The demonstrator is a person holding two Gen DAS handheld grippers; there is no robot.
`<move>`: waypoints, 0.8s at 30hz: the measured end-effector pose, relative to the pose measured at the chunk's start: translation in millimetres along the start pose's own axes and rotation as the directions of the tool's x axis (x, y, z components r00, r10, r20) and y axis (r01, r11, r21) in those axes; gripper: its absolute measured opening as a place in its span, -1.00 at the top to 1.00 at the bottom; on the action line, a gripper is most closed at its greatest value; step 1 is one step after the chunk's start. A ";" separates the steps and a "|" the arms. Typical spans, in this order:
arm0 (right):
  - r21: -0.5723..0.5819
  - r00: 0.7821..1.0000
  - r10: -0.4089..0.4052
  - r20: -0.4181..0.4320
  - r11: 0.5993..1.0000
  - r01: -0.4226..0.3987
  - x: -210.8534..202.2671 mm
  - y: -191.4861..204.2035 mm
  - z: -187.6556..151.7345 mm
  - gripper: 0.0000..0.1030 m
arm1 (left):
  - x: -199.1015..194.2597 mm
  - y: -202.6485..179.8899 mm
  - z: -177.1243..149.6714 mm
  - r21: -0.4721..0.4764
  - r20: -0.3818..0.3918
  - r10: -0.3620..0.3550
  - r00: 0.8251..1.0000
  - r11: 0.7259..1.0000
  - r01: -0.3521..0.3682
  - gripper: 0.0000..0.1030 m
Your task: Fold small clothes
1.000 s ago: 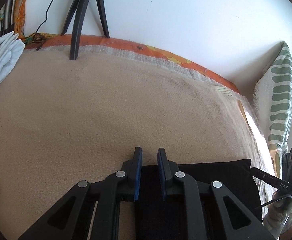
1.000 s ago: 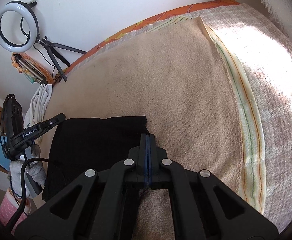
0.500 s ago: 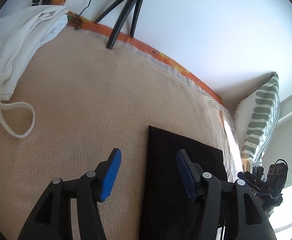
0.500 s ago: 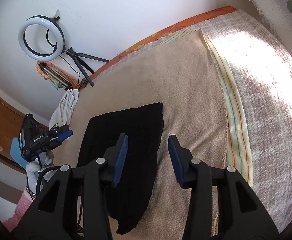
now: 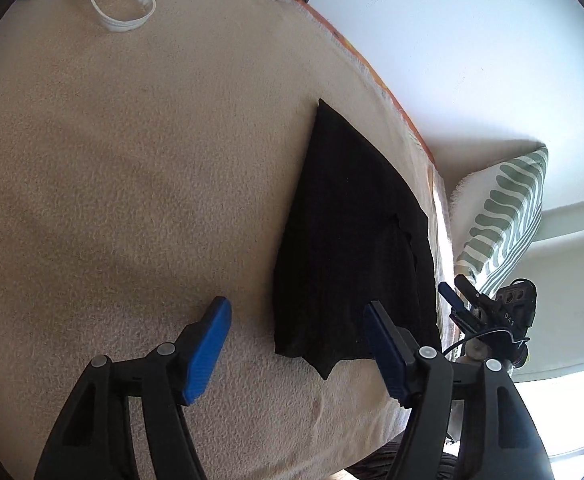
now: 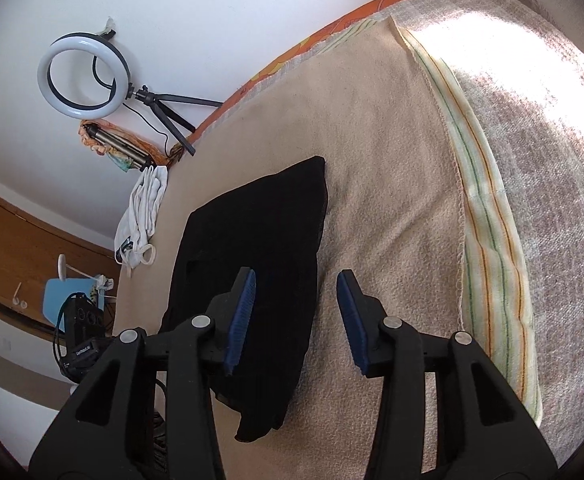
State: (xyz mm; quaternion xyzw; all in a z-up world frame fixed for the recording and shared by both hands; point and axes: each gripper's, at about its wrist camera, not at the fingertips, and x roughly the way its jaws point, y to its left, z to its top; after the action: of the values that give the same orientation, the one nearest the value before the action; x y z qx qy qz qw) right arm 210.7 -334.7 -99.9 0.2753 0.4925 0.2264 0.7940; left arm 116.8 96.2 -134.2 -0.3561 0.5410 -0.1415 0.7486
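A black garment (image 5: 348, 240) lies folded flat on the beige blanket (image 5: 131, 184); it also shows in the right wrist view (image 6: 251, 248). My left gripper (image 5: 296, 348) is open and empty, raised above the garment's near left corner. My right gripper (image 6: 296, 312) is open and empty, raised above the garment's near right edge. The right gripper shows at the far right of the left wrist view (image 5: 488, 312).
White clothes (image 6: 141, 216) lie at the blanket's far left, with a white strap loop (image 5: 123, 8) on the blanket. A ring light on a tripod (image 6: 81, 74) stands by the wall. A striped pillow (image 5: 500, 216) lies on the right. A striped cloth (image 6: 488, 216) borders the blanket.
Both grippers opened, let go of the black garment and lifted away from it. The garment now lies flat on the blanket.
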 end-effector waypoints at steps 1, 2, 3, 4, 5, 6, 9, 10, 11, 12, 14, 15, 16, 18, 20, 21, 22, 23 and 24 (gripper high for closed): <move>0.004 1.000 0.005 -0.005 1.000 -0.005 3.1 -0.5 1.0 0.13 | 0.6 -1.6 -0.5 0.002 0.005 0.001 1.000 1.000 -0.001 -0.34; 0.007 1.000 0.005 -0.007 1.000 -0.005 5.9 -1.3 1.7 0.13 | 1.7 -2.2 -1.1 -0.002 0.004 -0.008 1.000 1.000 0.008 -0.34; 0.010 1.000 0.007 -0.008 1.000 -0.007 8.7 -2.0 2.5 0.13 | 4.4 -3.6 -0.5 -0.010 -0.005 -0.027 1.000 1.000 0.027 -0.34; 0.013 1.000 0.014 -0.010 1.000 -0.014 11.9 -2.6 3.5 0.13 | 7.5 -4.9 -0.1 -0.020 -0.017 -0.045 0.999 0.999 0.045 -0.32; 0.015 1.000 0.022 -0.014 1.000 -0.022 14.9 -3.2 4.9 0.13 | 10.4 -5.9 -0.5 -0.023 -0.028 -0.058 0.998 0.998 0.057 -0.31; 0.019 1.000 0.027 -0.015 0.999 -0.027 18.1 -3.5 6.3 0.13 | 14.2 -8.9 0.3 -0.016 -0.037 -0.063 0.997 0.998 0.062 -0.29; 0.019 0.999 0.033 -0.024 0.999 -0.033 29.2 -4.5 11.8 0.13 | 25.4 -22.4 2.0 0.025 -0.049 -0.051 0.997 0.998 0.052 -0.24; 0.022 0.999 0.033 -0.026 0.999 -0.032 33.4 -5.1 13.9 0.13 | 29.8 -26.6 3.0 0.033 -0.059 -0.054 0.997 0.998 0.056 -0.18; 0.030 0.999 0.039 -0.030 0.999 -0.038 37.6 -7.0 15.7 0.13 | 34.6 -29.5 4.1 0.038 -0.073 -0.059 0.996 0.997 0.062 -0.13; 0.042 0.998 0.049 -0.034 0.998 -0.047 41.9 -8.3 17.7 0.13 | 39.0 -32.3 5.0 0.042 -0.082 -0.058 0.995 0.997 0.062 -0.10; 0.065 0.997 0.070 -0.030 0.996 -0.068 48.6 -10.8 21.5 0.13 | 43.3 -36.3 7.9 0.049 -0.075 -0.055 0.996 0.997 0.059 -0.06; 0.073 0.997 0.077 -0.025 0.995 -0.075 51.8 -10.6 23.7 0.13 | 44.5 -36.2 9.5 0.044 -0.075 -0.056 0.996 0.997 0.059 0.03; 0.076 0.997 0.080 -0.018 0.994 -0.078 54.8 -9.5 26.4 0.13 | 45.9 -35.2 11.3 0.030 -0.075 -0.057 0.996 0.998 0.060 0.17; 0.086 0.996 0.091 -0.005 0.992 -0.090 58.8 -8.4 31.6 0.13 | 47.9 -30.8 14.2 -0.006 -0.073 -0.067 0.995 0.998 0.067 0.30; 0.104 0.995 0.102 0.002 0.989 -0.101 63.7 -8.5 36.1 0.19 | 48.4 -31.1 15.4 0.003 -0.063 -0.051 0.997 0.999 0.051 0.46; 0.107 0.995 0.095 0.004 0.990 -0.095 66.5 -8.0 37.9 0.26 | 48.5 -32.8 15.4 0.022 -0.059 -0.036 0.998 0.999 0.037 0.58; 0.103 0.996 0.084 0.005 0.991 -0.084 68.8 -6.7 39.0 0.39 | 49.2 -35.6 14.8 0.041 -0.052 -0.017 0.998 0.999 0.019 0.74; 0.095 0.998 0.063 0.007 0.993 -0.063 70.2 -4.8 39.9 0.50 | 48.7 -37.0 13.9 0.057 -0.044 -0.002 0.999 0.998 0.004 0.77; 0.082 0.999 0.032 0.010 0.996 -0.033 71.0 -1.8 40.9 0.74 | 48.2 -38.1 13.0 0.064 -0.037 0.004 0.999 0.998 -0.001 0.78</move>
State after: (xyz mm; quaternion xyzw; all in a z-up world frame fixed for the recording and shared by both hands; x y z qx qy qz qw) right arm 277.2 -300.1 -133.0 0.3165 0.4934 0.2176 0.7804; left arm 153.3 45.4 -140.1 -0.3285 0.5505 -0.1645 0.7497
